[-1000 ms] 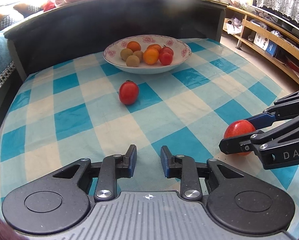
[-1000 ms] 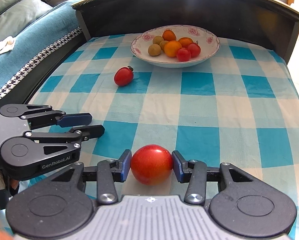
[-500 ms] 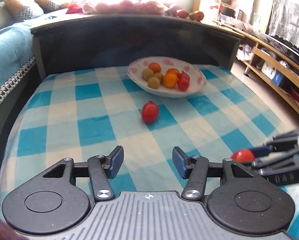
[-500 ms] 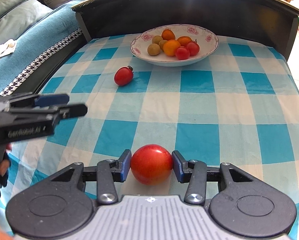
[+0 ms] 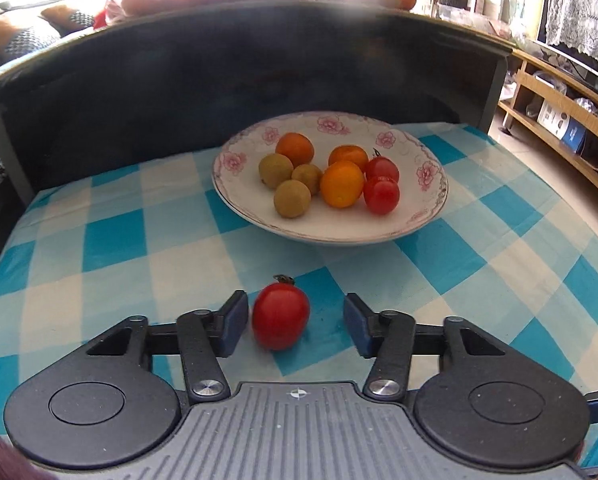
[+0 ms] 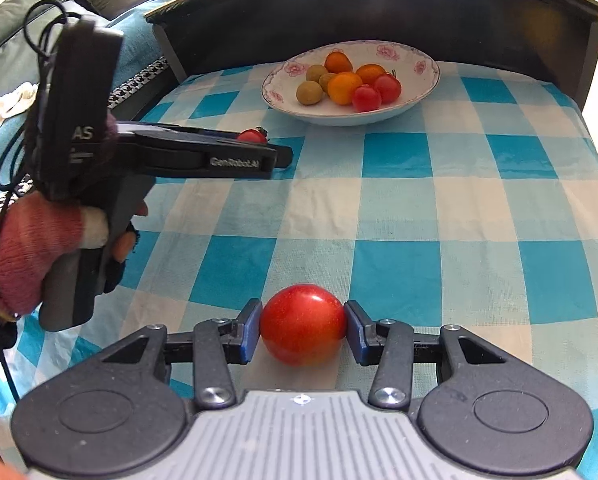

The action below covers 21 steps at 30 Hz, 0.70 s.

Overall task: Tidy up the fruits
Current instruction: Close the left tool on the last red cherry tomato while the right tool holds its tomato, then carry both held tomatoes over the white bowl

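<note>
A blue-and-white checked cloth [image 5: 111, 240] covers the table [image 6: 587, 112]. A dark curved board [image 5: 219, 72] stands along its far edge. Wooden shelves [image 5: 571, 116] line the wall to the right, under a lace curtain [image 5: 583, 4]. A teal sofa [image 6: 135, 40] with grey cushions [image 6: 15, 24] sits on the left.

Left gripper [image 5: 291, 326] jaws spread; right gripper [image 6: 303, 330] jaws clamped.

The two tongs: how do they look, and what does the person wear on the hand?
Both tongs, the left tongs and the right tongs, have black linkage arms, blue finger pads and a ribbed grey body. The left one carries white "GenRobot.AI" lettering and black cables. The hand wears a reddish knitted glove with open fingertips.
</note>
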Tool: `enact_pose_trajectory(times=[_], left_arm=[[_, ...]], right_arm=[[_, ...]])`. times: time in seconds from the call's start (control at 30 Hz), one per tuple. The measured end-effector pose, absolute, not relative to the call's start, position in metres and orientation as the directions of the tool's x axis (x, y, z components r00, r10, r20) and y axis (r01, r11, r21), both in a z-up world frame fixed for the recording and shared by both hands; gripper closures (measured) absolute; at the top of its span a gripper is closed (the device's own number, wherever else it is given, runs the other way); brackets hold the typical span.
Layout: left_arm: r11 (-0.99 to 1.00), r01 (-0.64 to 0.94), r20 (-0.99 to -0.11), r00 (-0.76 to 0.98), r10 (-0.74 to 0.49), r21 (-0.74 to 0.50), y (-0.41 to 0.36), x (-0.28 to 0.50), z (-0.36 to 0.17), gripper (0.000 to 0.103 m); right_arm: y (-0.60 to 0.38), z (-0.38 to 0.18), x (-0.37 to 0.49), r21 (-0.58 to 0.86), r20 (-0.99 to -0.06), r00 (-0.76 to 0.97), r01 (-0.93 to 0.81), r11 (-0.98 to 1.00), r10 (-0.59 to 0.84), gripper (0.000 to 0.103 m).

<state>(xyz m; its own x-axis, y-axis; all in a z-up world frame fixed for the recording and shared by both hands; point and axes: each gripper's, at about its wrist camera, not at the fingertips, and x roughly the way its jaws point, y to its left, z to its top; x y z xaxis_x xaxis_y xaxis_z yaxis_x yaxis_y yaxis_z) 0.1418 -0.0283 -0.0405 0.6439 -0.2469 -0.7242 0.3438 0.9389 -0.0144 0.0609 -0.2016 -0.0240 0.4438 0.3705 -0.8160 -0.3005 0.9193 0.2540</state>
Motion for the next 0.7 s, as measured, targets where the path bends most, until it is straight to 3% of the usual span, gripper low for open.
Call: enact_pose_trajectory(times=[0.13, 0.27, 0.37, 0.63, 0.7], left_arm=[[0.935, 0.354, -0.71, 0.656, -0.259, -0.014, -0.026, 0.132, -0.043, 0.049], [0.932, 0.362, -0.723, 0.637, -0.268, -0.026, -0.021, 0.129, -0.039, 0.064], [0.928, 0.372, -0.728, 0.631, -0.267, -0.018, -0.02, 0.125, -0.036, 0.067], [0.939, 0.34, -0.73, 0.628, -0.269, -0.053, -0.012, 0.121, -0.034, 0.064], [0.947, 0.311, -0.726, 0.633, -0.269, -0.08, -0.01, 0.126, -0.034, 0.052]], right_arm=[[-0.2, -0.024, 0.059, 0.242, -0.814, 0.451, -0.31, 0.92, 0.366, 0.057], [-0.197, -0.022, 0.056, 0.223, -0.814, 0.463, -0.308, 0.925, 0.35, 0.057], [-0.2, -0.021, 0.055, 0.226, -0.816, 0.466, -0.288, 0.931, 0.342, 0.057], [-0.204, -0.014, 0.053, 0.23, -0.81, 0.48, -0.267, 0.936, 0.336, 0.057], [-0.203, -0.015, 0.052, 0.235, -0.81, 0.478, -0.267, 0.935, 0.34, 0.057]])
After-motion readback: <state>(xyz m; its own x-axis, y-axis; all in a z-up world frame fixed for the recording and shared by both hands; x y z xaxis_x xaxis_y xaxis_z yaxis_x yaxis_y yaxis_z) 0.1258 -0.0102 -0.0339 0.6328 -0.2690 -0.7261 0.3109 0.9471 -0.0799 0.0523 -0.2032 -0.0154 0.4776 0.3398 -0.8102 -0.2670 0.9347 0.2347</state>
